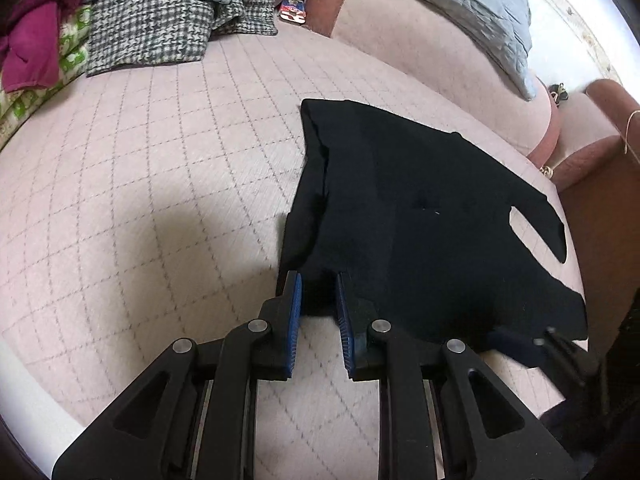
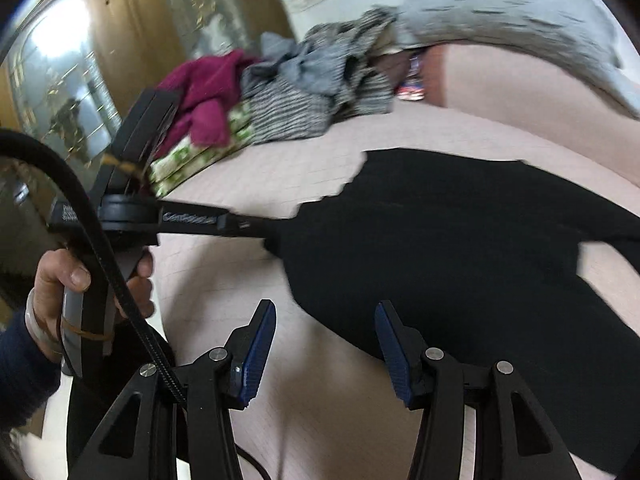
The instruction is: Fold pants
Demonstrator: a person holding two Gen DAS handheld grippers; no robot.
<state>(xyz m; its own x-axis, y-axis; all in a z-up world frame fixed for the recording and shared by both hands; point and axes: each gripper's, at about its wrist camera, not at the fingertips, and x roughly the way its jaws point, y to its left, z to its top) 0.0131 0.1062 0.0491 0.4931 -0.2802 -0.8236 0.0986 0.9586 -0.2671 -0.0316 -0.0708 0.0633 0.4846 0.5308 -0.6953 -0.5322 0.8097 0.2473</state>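
Black pants (image 1: 420, 216) lie folded flat on the pink quilted bed (image 1: 140, 200). My left gripper (image 1: 318, 280) has its blue pads a little apart, with the near edge of the pants lying between them. In the right wrist view the pants (image 2: 460, 248) spread across the middle. My right gripper (image 2: 326, 312) is open and empty, just above the pants' near edge. The left gripper (image 2: 256, 226) shows there from the side, tips at the pants' left edge. The right gripper's tip shows blurred in the left wrist view (image 1: 552, 340).
A pile of clothes sits at the far side: a houndstooth garment (image 1: 160, 28), a magenta one (image 1: 32, 44), a grey-blue quilt (image 1: 460, 4). A pink headboard cushion (image 1: 420, 52) runs behind the pants. A wardrobe with glass doors (image 2: 60, 80) stands at left.
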